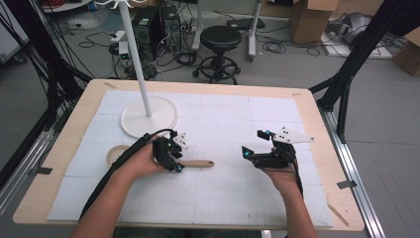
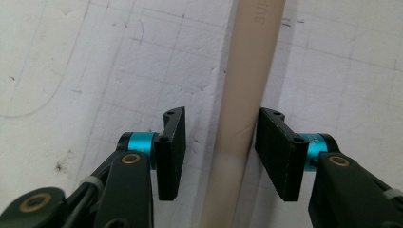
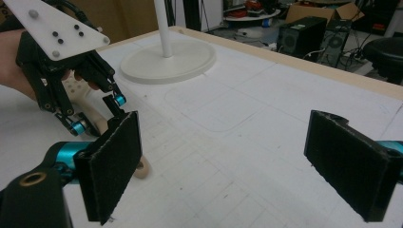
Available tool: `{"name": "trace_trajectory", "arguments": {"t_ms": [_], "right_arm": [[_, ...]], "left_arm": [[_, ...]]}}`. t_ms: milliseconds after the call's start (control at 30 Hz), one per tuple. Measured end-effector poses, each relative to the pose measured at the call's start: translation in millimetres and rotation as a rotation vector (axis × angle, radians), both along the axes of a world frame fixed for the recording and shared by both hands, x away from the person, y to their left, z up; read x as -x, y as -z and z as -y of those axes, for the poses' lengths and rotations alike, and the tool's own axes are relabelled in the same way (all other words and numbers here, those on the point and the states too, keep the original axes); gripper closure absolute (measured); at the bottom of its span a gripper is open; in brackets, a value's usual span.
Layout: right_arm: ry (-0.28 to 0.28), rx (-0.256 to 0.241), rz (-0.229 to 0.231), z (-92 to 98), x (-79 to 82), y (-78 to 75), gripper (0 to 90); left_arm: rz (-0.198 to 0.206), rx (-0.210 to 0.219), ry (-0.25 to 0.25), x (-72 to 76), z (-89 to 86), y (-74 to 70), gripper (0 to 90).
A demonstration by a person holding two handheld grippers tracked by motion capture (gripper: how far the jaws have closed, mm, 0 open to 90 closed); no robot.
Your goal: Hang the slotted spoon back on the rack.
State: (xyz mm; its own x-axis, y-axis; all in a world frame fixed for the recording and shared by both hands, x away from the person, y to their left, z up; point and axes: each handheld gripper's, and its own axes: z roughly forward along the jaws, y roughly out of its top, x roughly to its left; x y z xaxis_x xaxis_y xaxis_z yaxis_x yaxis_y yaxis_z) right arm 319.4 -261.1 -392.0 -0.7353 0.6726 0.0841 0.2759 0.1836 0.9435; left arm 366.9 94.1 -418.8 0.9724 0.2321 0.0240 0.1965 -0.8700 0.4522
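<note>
The left gripper [image 2: 218, 154] has its fingers [image 2: 172, 152] set a moderate gap apart, one on each side of a beige handle [image 2: 244, 95]. The right-hand finger pad seems to touch or nearly touch the handle's edge, while the other stands clear of it, so the handle is straddled, not clamped. The handle is smooth, matte and pale tan, long and narrow with slightly rounded edges, and carries faint embossed lettering near its far end that is too blurred to read. It lies flat on the white gridded mat [image 2: 71, 71].

In the high view the left gripper [image 1: 174, 159] sits left of centre on the tabletop [image 1: 317, 124], and the handle [image 1: 198, 163] runs out to its right, ending in a rounded tip. What the handle belongs to is hidden under the hand. Just left of the hand lies a small round tan disc [image 1: 115, 152]. Farther back on the left stands a white stand [image 1: 148, 116] with a round flat base and a thin upright pole.

The right gripper [image 3: 228, 166] holds its fingers [image 3: 114, 166] wide apart with nothing between them. In the high view it [image 1: 252, 145] hovers right of centre, well apart from the handle, pointing left toward the other gripper. Beyond the table, a black stool [image 1: 220, 49] stands on the floor.
</note>
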Motion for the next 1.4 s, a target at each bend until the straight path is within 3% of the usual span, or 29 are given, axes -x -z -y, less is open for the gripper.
{"name": "trace_trajectory", "arguments": {"t_ms": [167,367,667,1100,1233,1400], "right_arm": [[0.005,-0.003,-0.004,1.0,0.5,-0.3,11.3],[0.003,0.0,-0.004,0.2,-0.1,0.2,11.4],[0.002,0.003,-0.004,-0.6,0.3,0.1,11.4],[0.009,-0.008,-0.008,2.2,0.5,-0.4,11.4],[0.008,-0.01,-0.013,2.0,0.4,-0.1,11.4],[0.007,-0.011,-0.007,1.9,0.1,0.0,11.4]], "left_arm": [[-0.009,0.002,-0.003,-0.2,-0.3,0.1,54.1],[-0.04,0.0,-0.009,0.2,1.4,-0.7,62.3],[-0.043,-0.047,0.016,1.3,7.9,-3.3,69.1],[-0.053,-0.046,0.018,2.6,7.6,-4.5,73.7],[-0.046,-0.019,0.019,3.1,3.8,-10.2,73.7],[-0.036,0.098,-0.018,1.5,-15.5,-31.8,73.7]]}}
